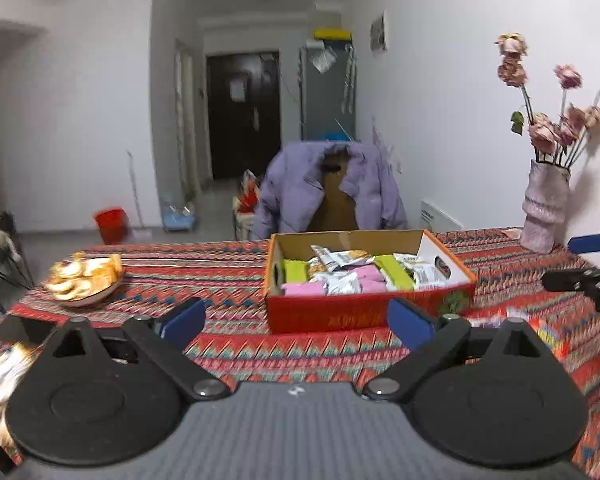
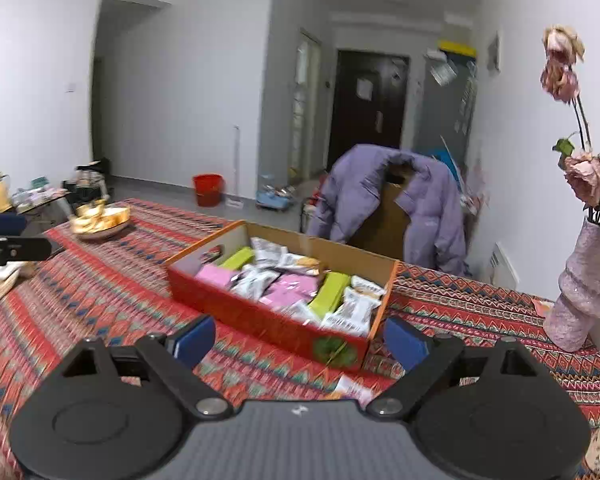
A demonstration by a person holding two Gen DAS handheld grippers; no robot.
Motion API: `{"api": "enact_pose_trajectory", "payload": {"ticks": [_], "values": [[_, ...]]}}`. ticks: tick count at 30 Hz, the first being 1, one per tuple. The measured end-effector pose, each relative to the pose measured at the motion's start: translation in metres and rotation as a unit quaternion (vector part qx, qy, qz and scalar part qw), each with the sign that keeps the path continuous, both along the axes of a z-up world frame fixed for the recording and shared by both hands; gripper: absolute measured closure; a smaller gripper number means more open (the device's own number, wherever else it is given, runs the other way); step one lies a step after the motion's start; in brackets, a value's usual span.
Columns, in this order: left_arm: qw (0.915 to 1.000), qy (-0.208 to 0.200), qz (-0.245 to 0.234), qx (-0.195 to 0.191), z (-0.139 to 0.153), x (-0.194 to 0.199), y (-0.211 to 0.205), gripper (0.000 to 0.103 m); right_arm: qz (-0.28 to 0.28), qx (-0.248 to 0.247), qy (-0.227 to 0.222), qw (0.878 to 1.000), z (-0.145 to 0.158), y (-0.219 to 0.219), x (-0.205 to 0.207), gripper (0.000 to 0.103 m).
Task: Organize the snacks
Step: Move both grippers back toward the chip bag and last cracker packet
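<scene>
A red cardboard box stands open on the patterned tablecloth, holding several pink, green and white snack packets. It also shows in the right wrist view, with the snack packets inside. My left gripper is open and empty, just in front of the box. My right gripper is open and empty, near the box's front right corner. A loose snack packet lies on the cloth below the right gripper. The right gripper's fingers show at the left view's right edge.
A bowl of yellow snacks sits at the table's left, also seen in the right wrist view. A pink vase of dried roses stands at the far right by the wall. A chair with a purple jacket is behind the table.
</scene>
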State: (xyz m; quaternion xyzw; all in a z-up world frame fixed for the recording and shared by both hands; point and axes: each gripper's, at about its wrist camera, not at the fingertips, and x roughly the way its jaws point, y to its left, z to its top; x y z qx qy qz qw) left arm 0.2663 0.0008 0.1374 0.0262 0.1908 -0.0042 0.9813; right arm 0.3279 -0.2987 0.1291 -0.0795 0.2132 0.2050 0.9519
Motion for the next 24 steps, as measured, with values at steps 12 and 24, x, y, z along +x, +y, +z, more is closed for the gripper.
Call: {"api": "enact_pose_trajectory", "payload": {"ticks": [12,24], "values": [[0.9988,0.039,0.030,-0.006,-0.090,-0.118,-0.039,0.000,0.016,-0.013,-0.001,1.000,-0.103,-0.016,-0.136,0.011],[0.9949,0.084,0.041,-0.039,-0.116,-0.114,-0.059,0.000,-0.010,0.022,0.034,0.999,-0.124,-0.051,-0.134,0.011]]}}
